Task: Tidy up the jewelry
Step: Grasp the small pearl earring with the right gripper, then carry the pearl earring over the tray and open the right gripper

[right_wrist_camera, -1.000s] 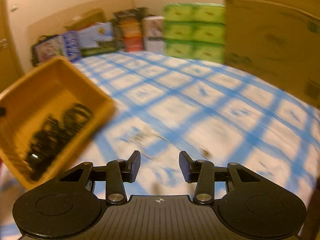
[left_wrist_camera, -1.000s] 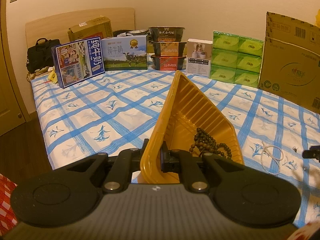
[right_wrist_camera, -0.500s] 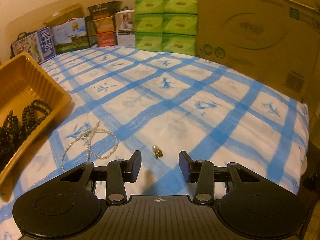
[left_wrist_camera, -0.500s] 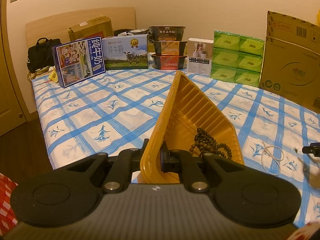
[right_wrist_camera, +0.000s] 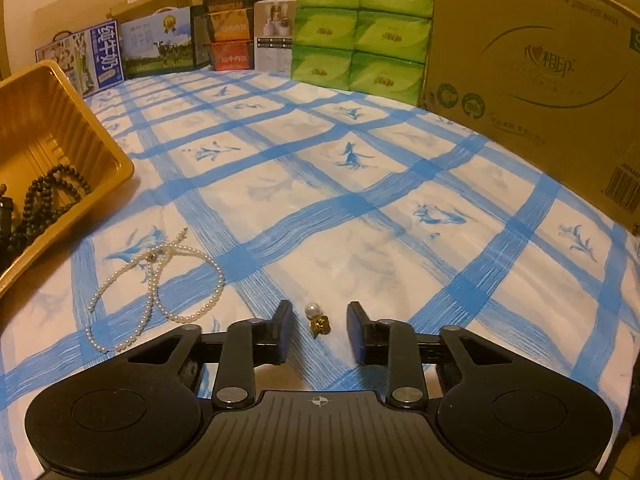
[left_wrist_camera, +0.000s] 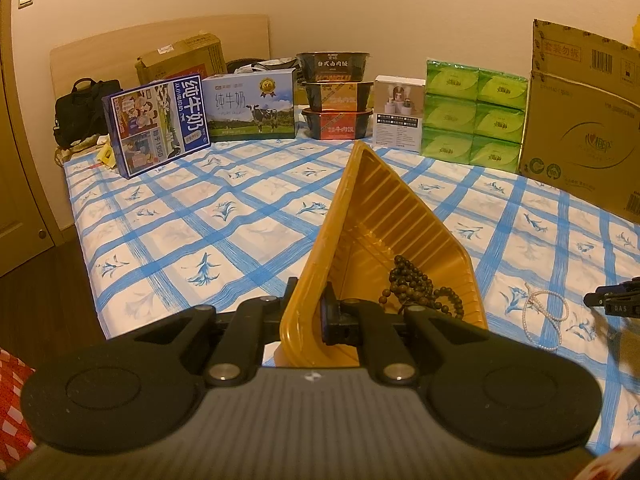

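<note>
Along the far edge of the bed stand 2 milk cartons point(left_wrist_camera: 158, 126) printed 纯牛奶 in white on blue; the second one point(left_wrist_camera: 252, 108) adds a cow on grass and a gold medal seal. Beside them is a stack of 3 instant meal bowls point(left_wrist_camera: 335, 94), the top one lettered 台式卤肉饭, the bottom one 牛肉饭. Next come a white product box point(left_wrist_camera: 399, 112), 6 green tissue packs point(left_wrist_camera: 474, 114) stacked 2 wide and 3 high, and a large brown cardboard box point(left_wrist_camera: 580, 128) with red characters, a barcode, recycling marks and a heart logo reading 心相印. A black bag point(left_wrist_camera: 82, 110) sits at the far left by a pale headboard point(left_wrist_camera: 160, 40).

The bedsheet point(right_wrist_camera: 320, 184) is white with a blue grid and blue flower motifs; dark wood floor and a door edge show at left.

The left gripper point(left_wrist_camera: 306, 312) is pressed together on the near rim of the yellow plastic tray point(left_wrist_camera: 384, 232), which is tilted up, with a dark wooden bead bracelet point(left_wrist_camera: 416, 288) lying in its low corner. The right gripper point(right_wrist_camera: 319, 330) has its jaws closing around a small pearl-and-gold earring point(right_wrist_camera: 317, 318) on the sheet, pads not yet touching it. A white pearl necklace point(right_wrist_camera: 160, 292) lies between earring and tray.
</note>
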Motion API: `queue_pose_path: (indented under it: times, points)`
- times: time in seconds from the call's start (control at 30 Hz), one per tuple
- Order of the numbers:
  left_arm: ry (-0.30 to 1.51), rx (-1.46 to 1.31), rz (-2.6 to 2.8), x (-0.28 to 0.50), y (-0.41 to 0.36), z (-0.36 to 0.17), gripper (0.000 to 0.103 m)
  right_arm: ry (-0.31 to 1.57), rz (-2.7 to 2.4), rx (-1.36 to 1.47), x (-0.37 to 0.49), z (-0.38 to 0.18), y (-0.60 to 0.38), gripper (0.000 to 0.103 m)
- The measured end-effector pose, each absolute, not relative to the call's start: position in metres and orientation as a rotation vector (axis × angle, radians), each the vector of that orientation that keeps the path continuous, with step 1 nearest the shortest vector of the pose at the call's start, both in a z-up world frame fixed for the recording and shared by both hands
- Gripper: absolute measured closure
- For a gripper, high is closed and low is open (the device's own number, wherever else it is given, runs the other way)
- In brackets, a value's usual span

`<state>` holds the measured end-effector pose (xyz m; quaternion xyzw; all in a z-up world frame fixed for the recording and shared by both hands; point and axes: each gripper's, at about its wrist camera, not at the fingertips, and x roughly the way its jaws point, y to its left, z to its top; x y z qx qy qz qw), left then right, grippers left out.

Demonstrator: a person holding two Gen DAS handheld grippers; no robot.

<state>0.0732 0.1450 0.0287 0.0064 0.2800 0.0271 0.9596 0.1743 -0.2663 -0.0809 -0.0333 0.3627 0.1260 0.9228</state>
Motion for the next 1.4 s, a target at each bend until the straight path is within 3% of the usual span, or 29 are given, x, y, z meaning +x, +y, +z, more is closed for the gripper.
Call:
queue_pose_path:
  times: [0.07,0.43,0.73,1.4]
  points:
    - [0.568,0.013,0.056,0.073,0.146,0.029,0.095,0.743,0.272,-0.064,0.174,-0.081,-0.265,0.093]
    - [0.567,0.013,0.054,0.073,0.146,0.029,0.095,0.659,0.271,-0.177,0.146,-0.065,-0.253,0.093]
    - [0.567,0.016,0.055,0.075,0.144,0.029,0.095,0.684,0.330,-0.114,0.130,-0.045,-0.235,0.093]
    - [0.563,0.011,0.049,0.078,0.141,0.030,0.095,0.610,0.823,-0.126,0.120,0.014,-0.058,0.093]
